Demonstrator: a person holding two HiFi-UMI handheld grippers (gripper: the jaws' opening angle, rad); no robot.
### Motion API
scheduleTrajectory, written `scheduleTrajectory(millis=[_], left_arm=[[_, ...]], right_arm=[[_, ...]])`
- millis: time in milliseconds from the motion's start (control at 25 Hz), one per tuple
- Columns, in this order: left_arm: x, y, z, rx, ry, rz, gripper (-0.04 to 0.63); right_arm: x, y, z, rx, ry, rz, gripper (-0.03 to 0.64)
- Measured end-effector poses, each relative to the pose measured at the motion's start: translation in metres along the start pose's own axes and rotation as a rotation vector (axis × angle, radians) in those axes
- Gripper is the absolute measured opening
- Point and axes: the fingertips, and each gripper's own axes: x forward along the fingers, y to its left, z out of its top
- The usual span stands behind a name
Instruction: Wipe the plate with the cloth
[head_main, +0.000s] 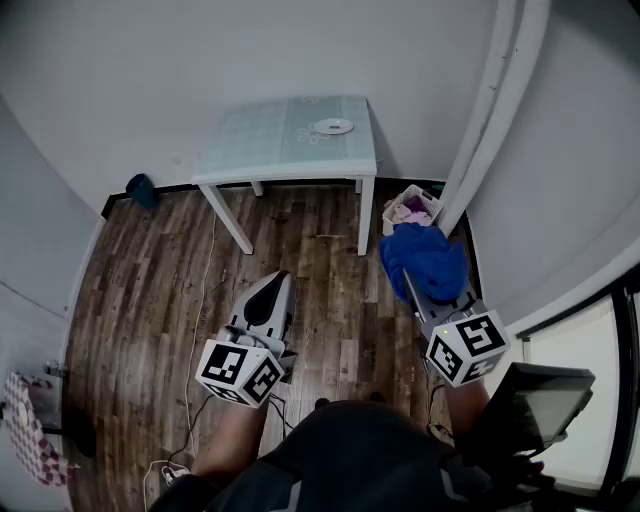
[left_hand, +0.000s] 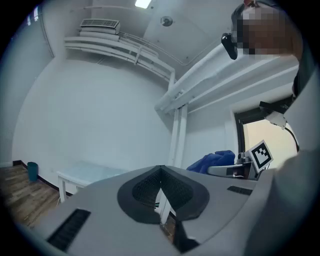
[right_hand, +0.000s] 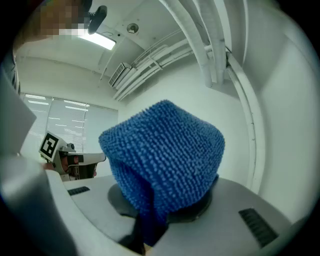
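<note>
White table (head_main: 262, 142) ahead, plate (head_main: 332, 126) on it. Right gripper (right_hand: 159, 220), well short of table, clamps blue cloth (right_hand: 165, 155); left gripper (left_hand: 161, 189) closed, empty — approach, press flat.

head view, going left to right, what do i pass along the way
teal bin → left gripper → plate → blue cloth → dark screen
</note>
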Motion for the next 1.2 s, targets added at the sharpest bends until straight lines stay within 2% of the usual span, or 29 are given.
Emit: scheduleTrajectory(millis=[120,240,520,640,920,1200], left_arm=[[-0.012,0.002,0.002,0.011,0.003,-0.006,0.008],[-0.013,0.002,0.010,0.023,-0.035,-0.035,0.008],[-0.025,0.012,0.016,0.121,-0.055,-0.030,0.008],[-0.021,0.023,0.017,0.096,-0.052,-0.063,0.008],[-0.009,0.049,0.009,0.053,-0.028,-0.090,0.008],[0.041,0.074,0.008,0.061,-0.016,-0.034,0.008]], right_arm=[[0.000,0.012,-0.001,0.029,-0.007,0.012,0.086],[0.005,0.020,0.007,0.075,-0.046,0.045,0.086],[0.019,0.042,0.000,0.038,-0.019,0.028,0.086],[0.026,0.055,0.002,0.000,-0.024,0.043,0.086],[0.051,0.051,-0.009,0.031,0.008,0.021,0.086],[0.099,0.010,-0.009,0.043,-0.002,0.055,0.086]])
